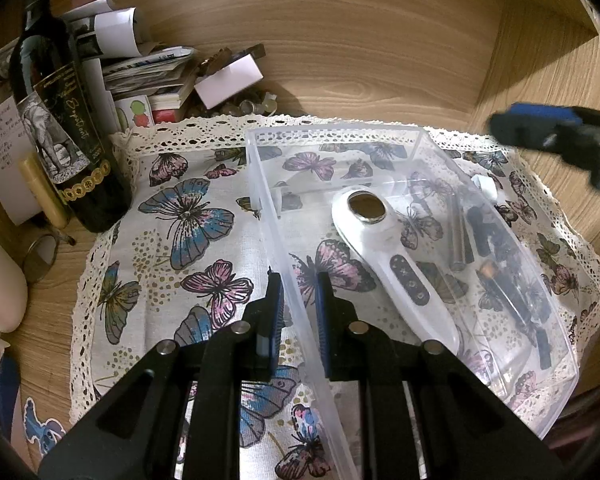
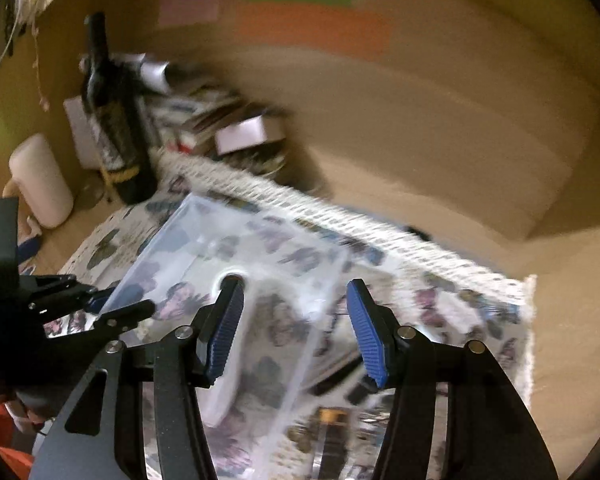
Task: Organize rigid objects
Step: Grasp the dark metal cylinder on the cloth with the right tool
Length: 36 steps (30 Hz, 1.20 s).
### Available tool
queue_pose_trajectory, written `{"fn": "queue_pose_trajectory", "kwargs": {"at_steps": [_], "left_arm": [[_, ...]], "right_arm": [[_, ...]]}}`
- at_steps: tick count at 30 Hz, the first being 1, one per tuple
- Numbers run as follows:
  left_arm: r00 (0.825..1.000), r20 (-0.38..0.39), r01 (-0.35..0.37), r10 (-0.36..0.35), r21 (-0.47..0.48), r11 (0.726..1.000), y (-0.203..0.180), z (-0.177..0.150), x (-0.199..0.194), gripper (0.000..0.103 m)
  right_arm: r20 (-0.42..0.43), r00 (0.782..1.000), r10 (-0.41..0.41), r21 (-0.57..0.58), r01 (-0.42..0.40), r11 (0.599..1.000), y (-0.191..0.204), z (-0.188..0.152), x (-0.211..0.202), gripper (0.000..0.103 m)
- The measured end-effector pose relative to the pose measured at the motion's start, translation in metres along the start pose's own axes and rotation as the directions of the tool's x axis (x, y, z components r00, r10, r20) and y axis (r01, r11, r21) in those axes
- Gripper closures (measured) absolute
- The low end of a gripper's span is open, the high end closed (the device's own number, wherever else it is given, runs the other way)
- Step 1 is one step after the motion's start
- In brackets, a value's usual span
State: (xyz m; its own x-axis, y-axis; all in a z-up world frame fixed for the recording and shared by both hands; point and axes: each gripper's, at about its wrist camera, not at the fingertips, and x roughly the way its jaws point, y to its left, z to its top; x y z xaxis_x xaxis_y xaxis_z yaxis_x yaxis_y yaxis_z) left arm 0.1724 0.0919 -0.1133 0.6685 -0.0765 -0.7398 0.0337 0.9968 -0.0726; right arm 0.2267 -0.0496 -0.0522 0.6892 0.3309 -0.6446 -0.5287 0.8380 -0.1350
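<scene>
Bin wall pinched, right side free

Left gripper (image 1: 298, 300) is clamped on the near left wall of the clear bin (image 1: 380, 136), steadying it on the butterfly cloth (image 1: 188, 216); best to keep that hold level. Right gripper (image 2: 296, 328) hangs above the bin with its jaws apart, empty, the white handheld device (image 1: 384, 248) lying inside just below.

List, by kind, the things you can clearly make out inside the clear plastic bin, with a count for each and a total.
White handheld device: 1
Metal cylinder: 1
Dark pieces along the right wall: jumbled behind the plastic, cannot be counted
Total clearly countable in the clear bin: 2
</scene>
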Motion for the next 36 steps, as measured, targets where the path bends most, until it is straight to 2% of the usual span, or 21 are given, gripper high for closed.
{"fn": "queue_pose_trajectory", "kwargs": {"at_steps": [3,7,16,23,26,29,31,36], "left_arm": [[1.0,-0.004,-0.002,0.002,0.003,1.0,0.0,0.0,0.0,0.088],[1.0,-0.009,-0.007,0.008,0.009,1.0,-0.001,0.0,-0.001,0.088],[1.0,-0.021,-0.014,0.014,0.016,1.0,-0.003,0.002,-0.001,0.088],[0.999,-0.027,-0.017,0.018,0.023,1.0,-0.004,0.002,0.0,0.088],[0.999,-0.03,-0.018,0.019,0.024,1.0,-0.004,0.001,0.0,0.088],[0.999,-0.03,-0.019,0.02,0.024,1.0,-0.005,0.001,0.0,0.088],[0.999,-0.03,-0.019,0.02,0.025,1.0,-0.004,0.001,0.0,0.088],[0.999,-0.031,-0.017,0.017,0.024,1.0,-0.004,0.002,0.0,0.088]], "right_arm": [[0.037,0.998,-0.047,0.039,0.045,0.998,-0.018,-0.005,-0.015,0.047],[0.03,0.995,-0.092,0.098,0.089,0.991,-0.042,-0.02,-0.019,0.047],[-0.122,0.986,-0.11,0.167,0.129,0.977,-0.07,-0.069,0.022,0.047],[-0.233,0.97,-0.071,0.206,0.121,0.971,-0.079,-0.101,0.053,0.047],[-0.253,0.967,-0.045,0.227,0.104,0.968,-0.081,-0.107,0.061,0.047],[-0.243,0.969,-0.04,0.238,0.099,0.966,-0.083,-0.109,0.062,0.051],[-0.26,0.964,-0.049,0.233,0.112,0.966,-0.083,-0.109,0.06,0.069],[-0.255,0.965,-0.062,0.222,0.121,0.968,-0.081,-0.108,0.058,0.069]]}}
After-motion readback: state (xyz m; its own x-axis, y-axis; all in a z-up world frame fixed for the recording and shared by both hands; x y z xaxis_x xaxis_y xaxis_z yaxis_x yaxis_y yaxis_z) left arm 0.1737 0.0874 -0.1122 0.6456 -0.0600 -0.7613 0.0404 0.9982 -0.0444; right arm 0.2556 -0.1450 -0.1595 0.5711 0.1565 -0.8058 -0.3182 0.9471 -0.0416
